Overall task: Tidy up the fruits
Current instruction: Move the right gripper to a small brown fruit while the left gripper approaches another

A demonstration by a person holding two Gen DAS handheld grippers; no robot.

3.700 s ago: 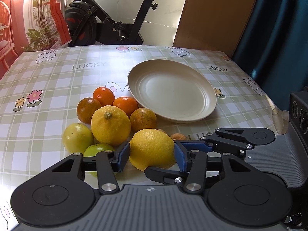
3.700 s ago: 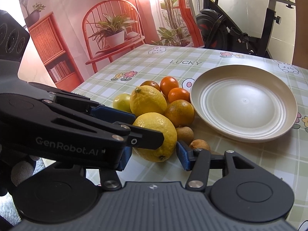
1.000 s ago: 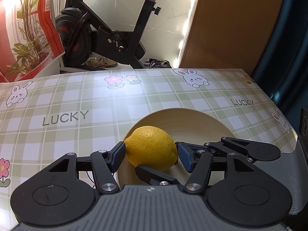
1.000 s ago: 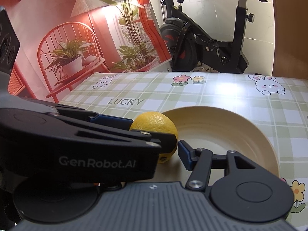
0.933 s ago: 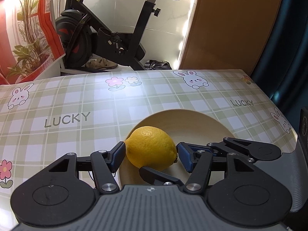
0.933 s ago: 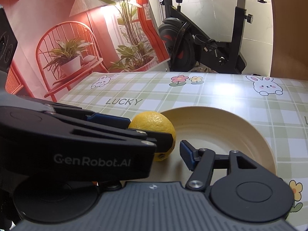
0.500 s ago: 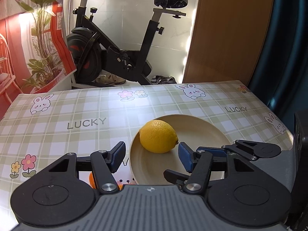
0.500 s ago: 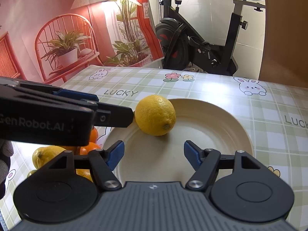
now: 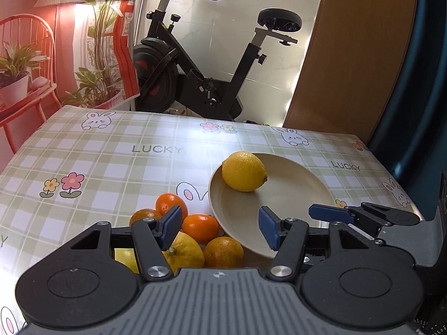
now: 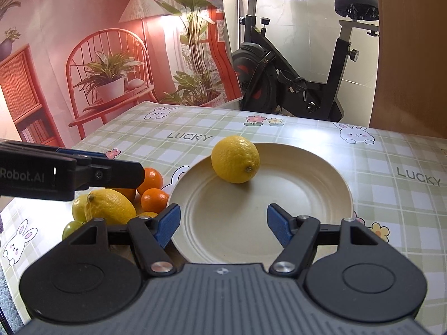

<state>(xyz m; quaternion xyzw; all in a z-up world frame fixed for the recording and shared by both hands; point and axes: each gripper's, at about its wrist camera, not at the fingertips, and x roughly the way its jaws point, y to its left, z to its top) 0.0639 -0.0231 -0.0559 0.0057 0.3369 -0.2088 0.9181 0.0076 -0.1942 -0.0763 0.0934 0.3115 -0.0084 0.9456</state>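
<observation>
Lemon (image 10: 235,159) resting on the plate (image 10: 307,195), near its far left rim. Left gripper (image 9: 219,227) and right gripper (image 10: 223,224) both parted and empty, nearer than the lemon. Remaining fruits (image 9: 195,240) heaped on the surface (image 9: 111,162), left of the plate.

Exercise bike (image 9: 212,64) by white wall (image 9: 223,42) — red backdrop (image 10: 69,28).

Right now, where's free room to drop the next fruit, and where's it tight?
Free: most of the plate, everything in front and right of the lemon at its far left rim. Also bare tablecloth beyond the fruit pile, around the LUCKY print. Tight: the plate's left edge, where the pile sits close against the rim.
</observation>
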